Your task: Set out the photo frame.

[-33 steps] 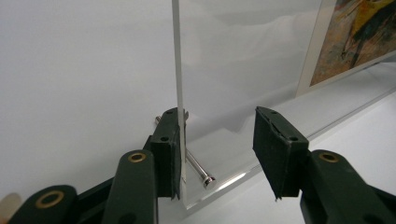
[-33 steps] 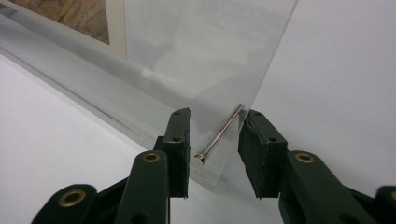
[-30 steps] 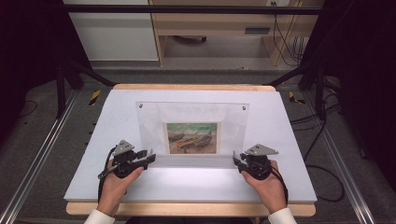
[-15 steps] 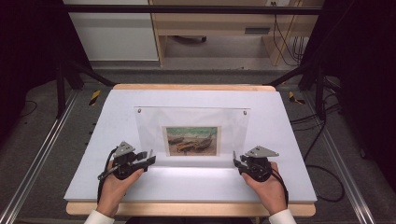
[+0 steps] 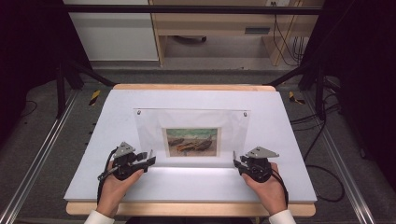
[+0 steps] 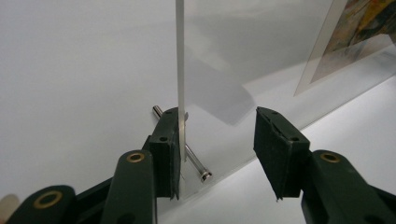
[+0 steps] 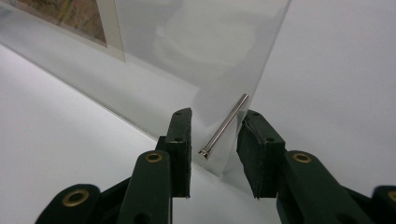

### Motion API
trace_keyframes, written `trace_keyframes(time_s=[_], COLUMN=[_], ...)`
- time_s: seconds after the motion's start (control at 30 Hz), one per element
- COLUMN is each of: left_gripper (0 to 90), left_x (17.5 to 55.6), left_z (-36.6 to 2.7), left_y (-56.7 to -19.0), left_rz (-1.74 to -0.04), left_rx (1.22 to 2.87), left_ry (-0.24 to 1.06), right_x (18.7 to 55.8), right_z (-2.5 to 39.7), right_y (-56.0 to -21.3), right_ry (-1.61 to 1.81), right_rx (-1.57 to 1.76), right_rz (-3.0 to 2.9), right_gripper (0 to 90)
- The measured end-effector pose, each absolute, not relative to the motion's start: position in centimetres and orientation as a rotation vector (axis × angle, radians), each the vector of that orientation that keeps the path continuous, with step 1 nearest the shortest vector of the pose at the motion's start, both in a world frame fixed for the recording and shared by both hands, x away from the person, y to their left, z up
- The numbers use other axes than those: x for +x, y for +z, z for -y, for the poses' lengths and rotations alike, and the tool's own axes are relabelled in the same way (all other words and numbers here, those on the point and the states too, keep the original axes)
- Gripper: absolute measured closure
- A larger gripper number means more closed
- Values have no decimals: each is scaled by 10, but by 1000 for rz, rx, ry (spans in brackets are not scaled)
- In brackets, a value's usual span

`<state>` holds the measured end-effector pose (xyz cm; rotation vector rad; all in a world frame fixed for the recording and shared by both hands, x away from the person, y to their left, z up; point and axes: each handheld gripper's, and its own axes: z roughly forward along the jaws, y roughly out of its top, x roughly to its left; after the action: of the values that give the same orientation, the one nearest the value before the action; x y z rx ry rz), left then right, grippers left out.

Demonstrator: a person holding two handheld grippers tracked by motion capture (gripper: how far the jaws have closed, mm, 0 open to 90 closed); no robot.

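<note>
clear acrylic frame (image 5: 191,135) with boat picture (image 5: 192,142) is standing tilted mid-table, nearer the front edge of the white table (image 5: 289,140). left gripper (image 5: 145,158) is sitting wide at its lower left corner, one jaw touching the panel edge by a metal pin (image 6: 194,161). right gripper (image 5: 238,163) is sitting narrow around the lower right pin (image 7: 224,126), not clamping.

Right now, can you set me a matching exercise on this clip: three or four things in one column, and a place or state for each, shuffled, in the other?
Things:
1. left gripper
2. right gripper
3. picture
4. clear panel

Places or states:
A. stands upright on the white table
B. jaws open either side of a metal pin
C. mounted in the middle of the panel
D. one jaw against the panel's edge, the other apart

Pairs: 1-D, 2-B, 3-C, 4-A
</note>
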<state>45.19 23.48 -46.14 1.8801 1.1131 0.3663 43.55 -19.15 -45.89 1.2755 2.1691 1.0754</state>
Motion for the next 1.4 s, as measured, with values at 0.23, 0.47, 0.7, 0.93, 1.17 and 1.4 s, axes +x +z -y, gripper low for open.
trace_keyframes(time_s=[0.23,0.47,0.7,0.93,1.17,1.4], left_gripper=[522,521,521,521,522,522], left_x=[452,451,450,450,450,450], left_z=[-235,-235,-235,-235,-235,-235], left_y=[-461,-462,-462,-462,-462,-462], left_rz=[-1112,-1109,-1107,-1108,-1105,-1101], left_rx=[1882,1891,1891,1889,1892,1894], left_ry=[369,368,370,369,375,377], right_x=[435,435,434,434,434,433], right_z=[192,192,192,192,192,193], right_y=[-459,-460,-461,-461,-461,-462], right_ry=[1079,1082,1090,1089,1091,1092], right_rx=[1279,1267,1282,1275,1276,1268], right_rz=[-2169,-2167,-2160,-2158,-2157,-2156], right_gripper=[659,661,661,662,662,662])
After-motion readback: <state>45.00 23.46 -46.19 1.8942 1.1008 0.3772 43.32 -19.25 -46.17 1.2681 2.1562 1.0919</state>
